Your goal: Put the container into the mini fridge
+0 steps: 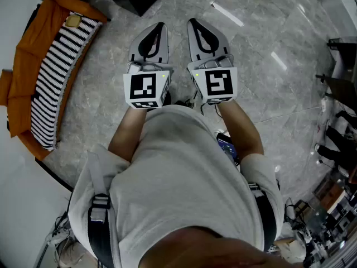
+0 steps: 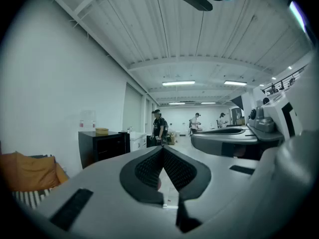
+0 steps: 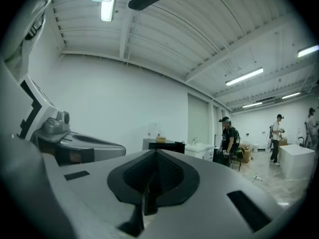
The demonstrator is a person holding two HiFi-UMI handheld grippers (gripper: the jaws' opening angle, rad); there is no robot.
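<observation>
Person's grey T-shirt (image 1: 184, 172) nearest, grey left tool (image 1: 158, 29) and grey right tool (image 1: 196, 25) both clenched empty above grey marble floor (image 1: 100, 82); container in no view, so weight and hold-point can't be judged.

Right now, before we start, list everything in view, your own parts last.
orange padded seat: one, orange, on the floor at the head view's left
striped cushion: one, black and white, lying on the seat
polished stone floor: one, grey, underfoot
low black cabinet: one, black, against the white wall
small tan box: one, tan, on top of the cabinet
standing people: three, far end of the room
ceiling strip lights: several, white, overhead
mini fridge: none I can make out
left gripper: one, grey, jaws together, empty
right gripper: one, grey, jaws together, empty, beside the left
</observation>
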